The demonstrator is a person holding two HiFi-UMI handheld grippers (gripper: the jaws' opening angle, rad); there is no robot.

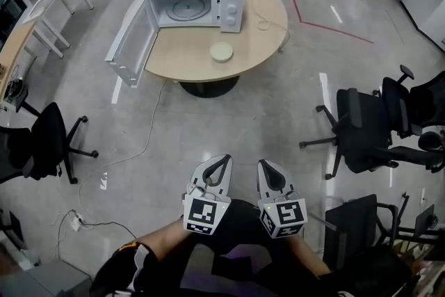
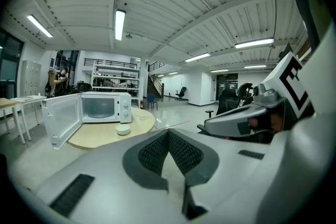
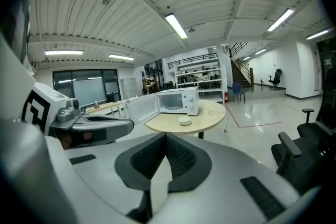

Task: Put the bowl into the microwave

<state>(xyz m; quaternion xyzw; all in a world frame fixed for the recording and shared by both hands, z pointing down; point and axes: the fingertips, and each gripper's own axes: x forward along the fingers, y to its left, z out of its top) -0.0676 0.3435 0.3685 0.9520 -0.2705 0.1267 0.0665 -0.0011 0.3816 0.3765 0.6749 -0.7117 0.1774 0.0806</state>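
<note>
A small white bowl [image 1: 222, 51] [image 2: 123, 129] [image 3: 184, 120] sits on the round wooden table [image 1: 186, 59], just in front of the white microwave [image 1: 198, 3] [image 2: 102, 106] [image 3: 178, 100]. The microwave door [image 1: 132, 42] hangs wide open to the left, and the cavity holds only its turntable. My left gripper [image 1: 221, 160] [image 2: 169, 131] and right gripper [image 1: 266, 165] [image 3: 166, 135] are held side by side close to my body, far from the table. Both are shut and hold nothing.
Black office chairs [image 1: 375, 129] stand at the right and another chair [image 1: 49, 142] at the left. A cable [image 1: 149, 129] runs from the table across the floor to a power strip [image 1: 76, 222]. White desks [image 1: 52, 0] stand at the far left.
</note>
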